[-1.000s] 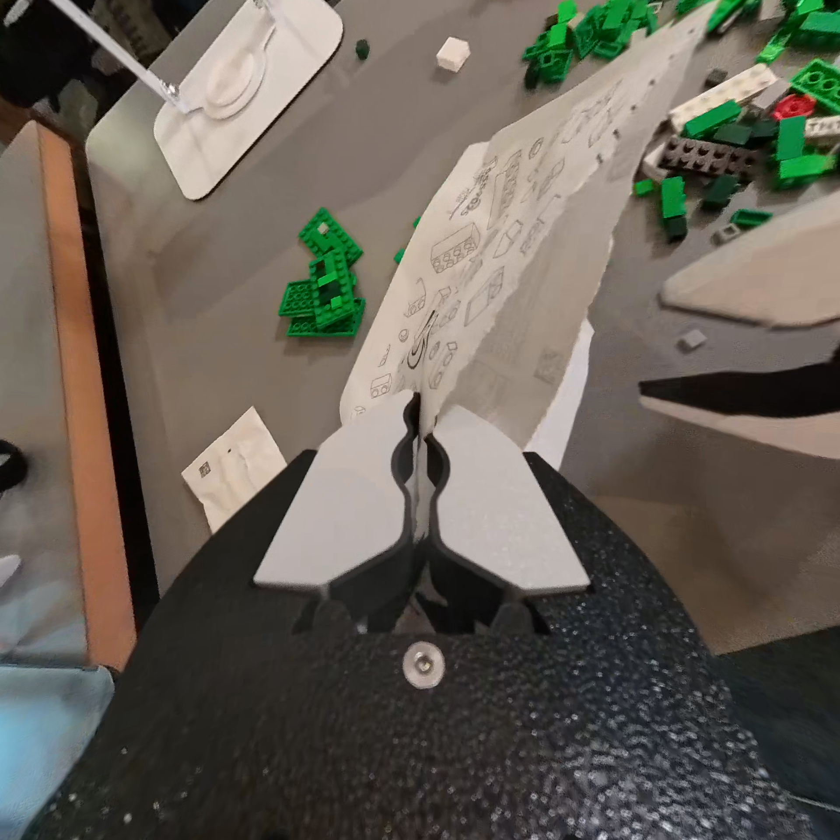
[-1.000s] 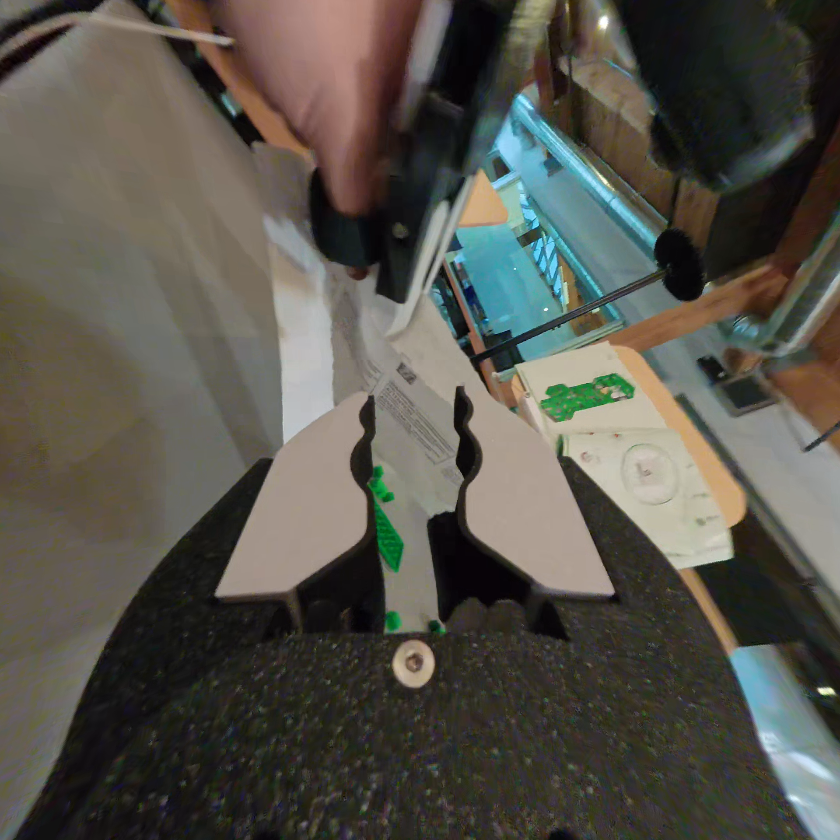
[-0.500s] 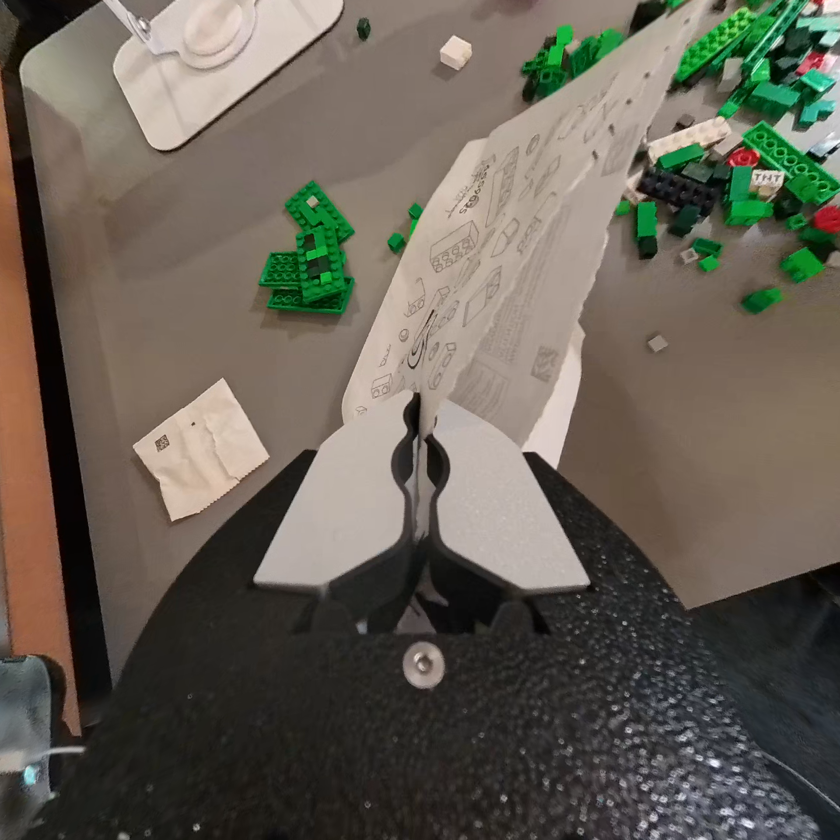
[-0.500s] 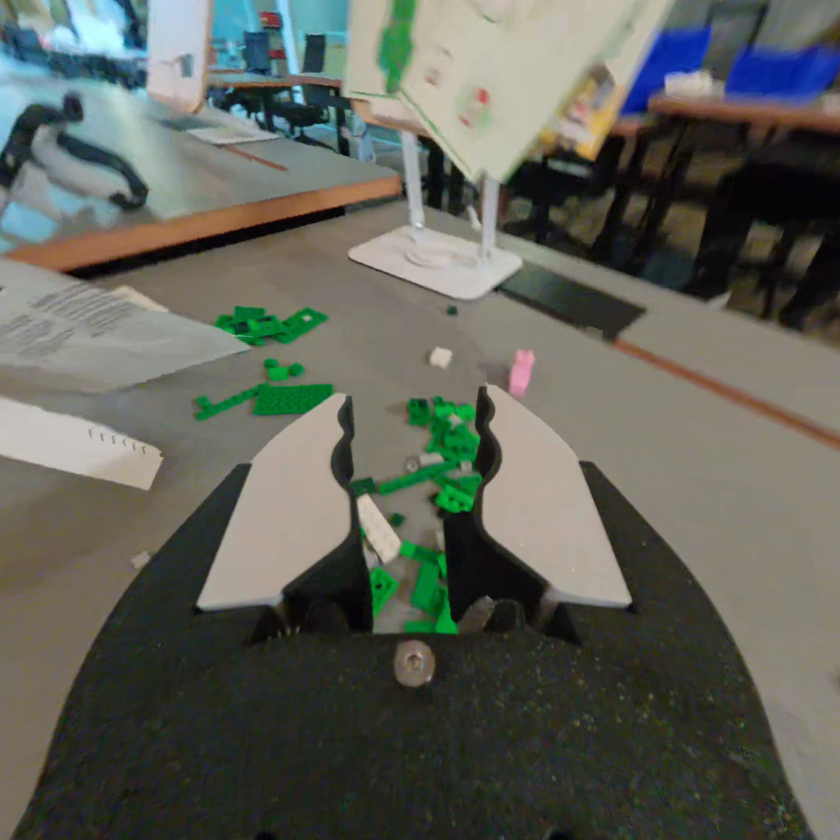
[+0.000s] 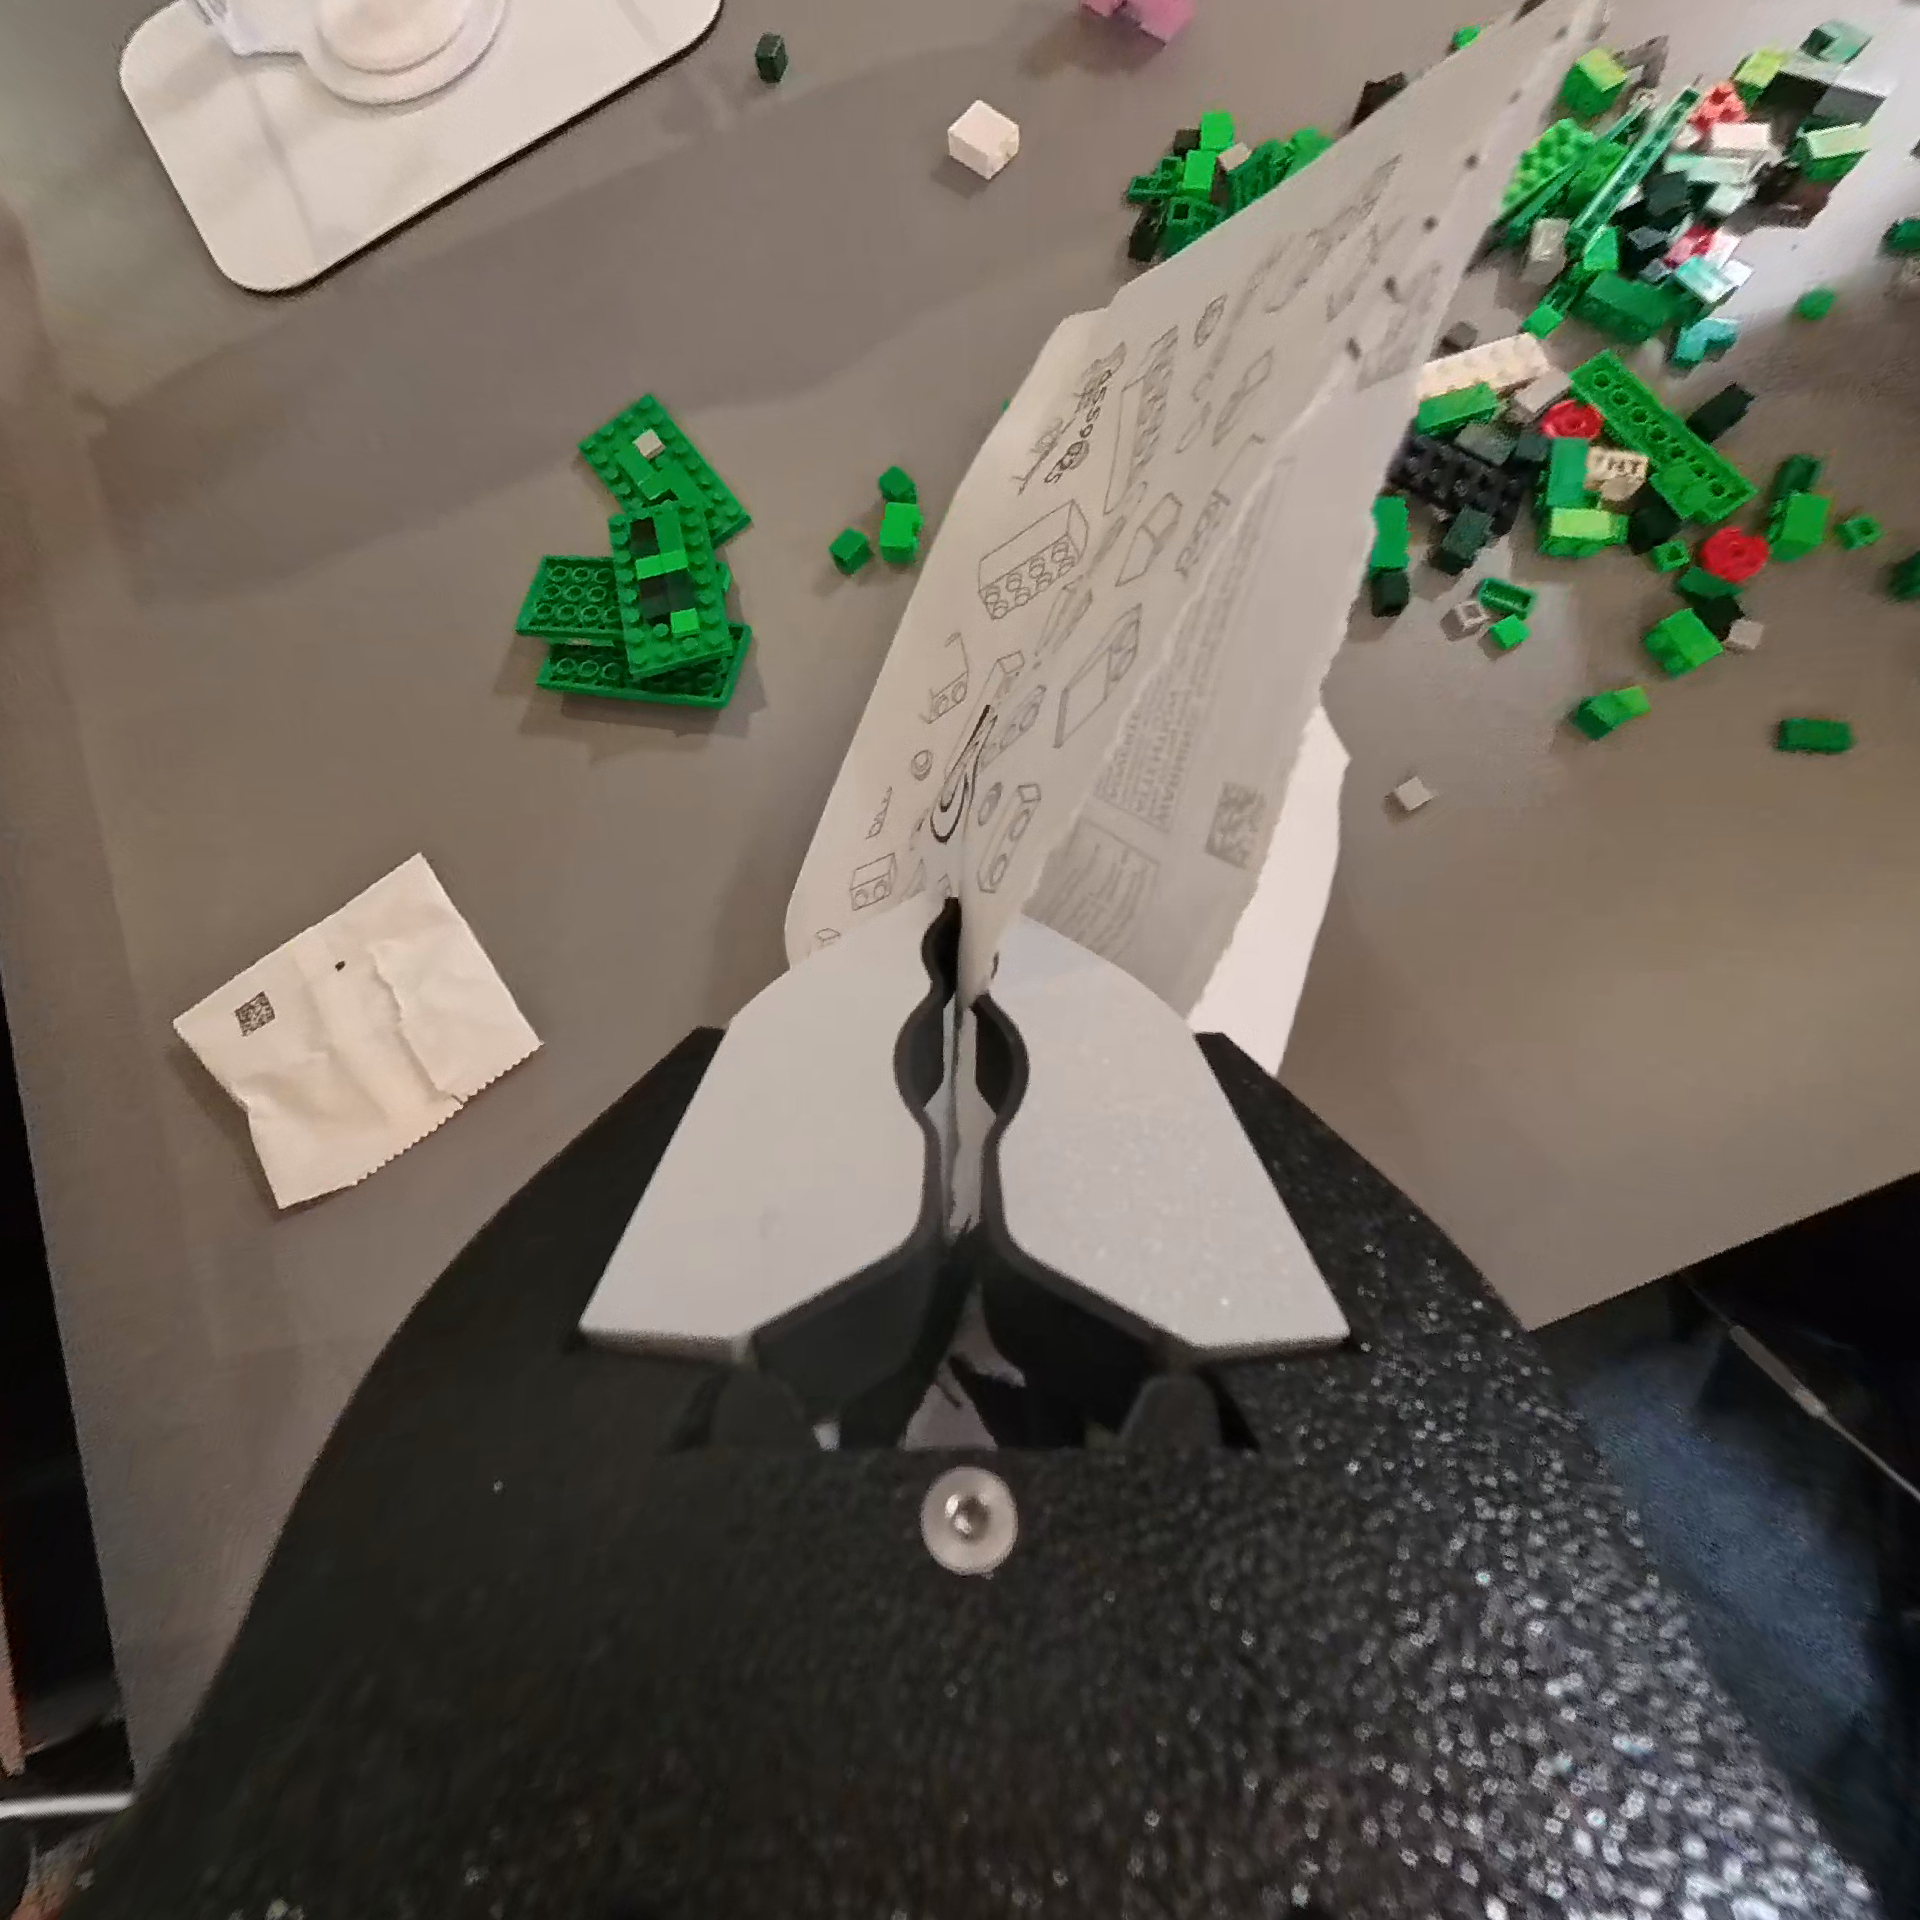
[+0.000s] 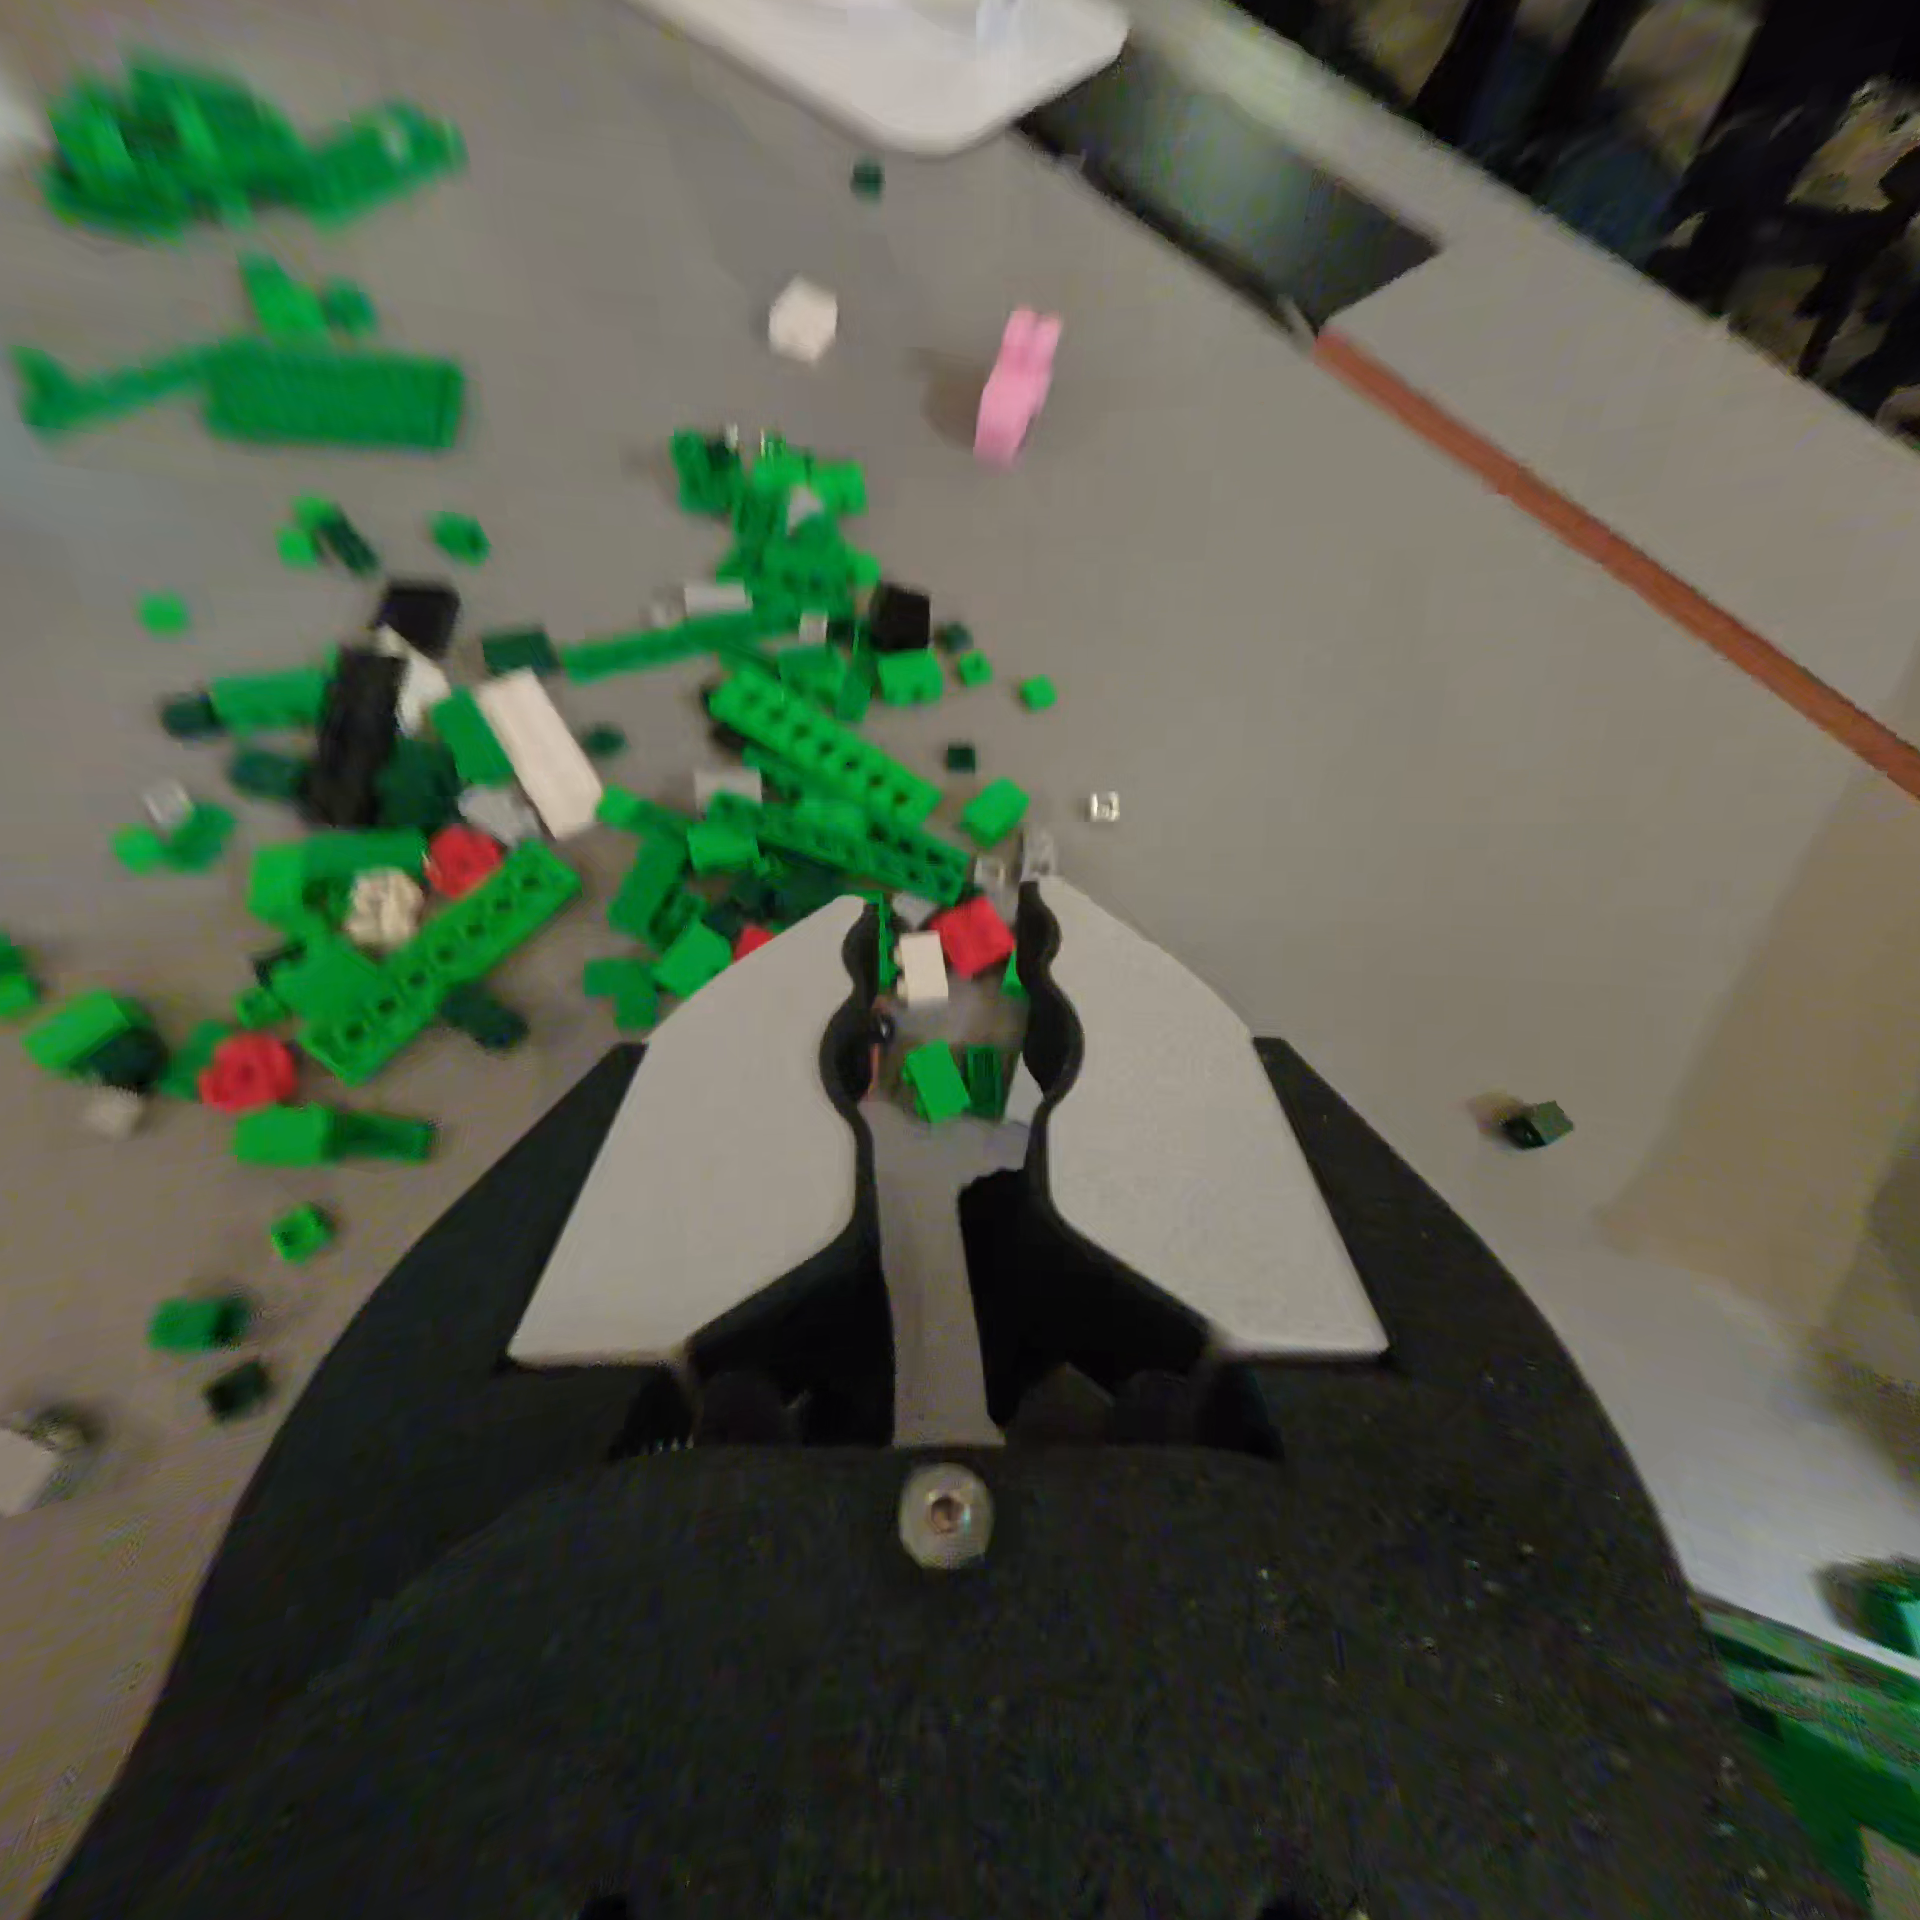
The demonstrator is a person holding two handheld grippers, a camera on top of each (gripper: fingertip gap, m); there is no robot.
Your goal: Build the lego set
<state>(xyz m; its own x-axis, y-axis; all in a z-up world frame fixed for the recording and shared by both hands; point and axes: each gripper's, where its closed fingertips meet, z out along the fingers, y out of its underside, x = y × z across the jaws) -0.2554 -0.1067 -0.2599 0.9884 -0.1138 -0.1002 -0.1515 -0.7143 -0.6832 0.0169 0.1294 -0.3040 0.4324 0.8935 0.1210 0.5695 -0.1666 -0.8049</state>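
Observation:
My left gripper (image 5: 961, 935) is shut on the edge of a torn white paper bag (image 5: 1174, 582) printed with brick drawings and holds it up above the grey table (image 5: 416, 343). A small build of stacked green plates (image 5: 644, 582) lies to the left of the bag. A pile of loose green, black, white and red bricks (image 5: 1621, 416) lies at the right, partly hidden by the bag. My right gripper (image 6: 943, 914) is open and empty, hovering over the near edge of the same pile (image 6: 623, 790). A small white brick (image 6: 923, 968) and a red brick (image 6: 971, 935) show between its fingers.
A torn white paper scrap (image 5: 358, 1029) lies at the left. A white stand base (image 5: 416, 114) sits at the back left. A white cube (image 5: 982, 135) and a pink piece (image 6: 1018, 390) lie beyond the pile. The table's edge (image 5: 1558, 1247) runs at the near right.
My right gripper has swung away from the bag, over and down onto the brick pile, still open. My left gripper keeps the bag and has pulled back a little.

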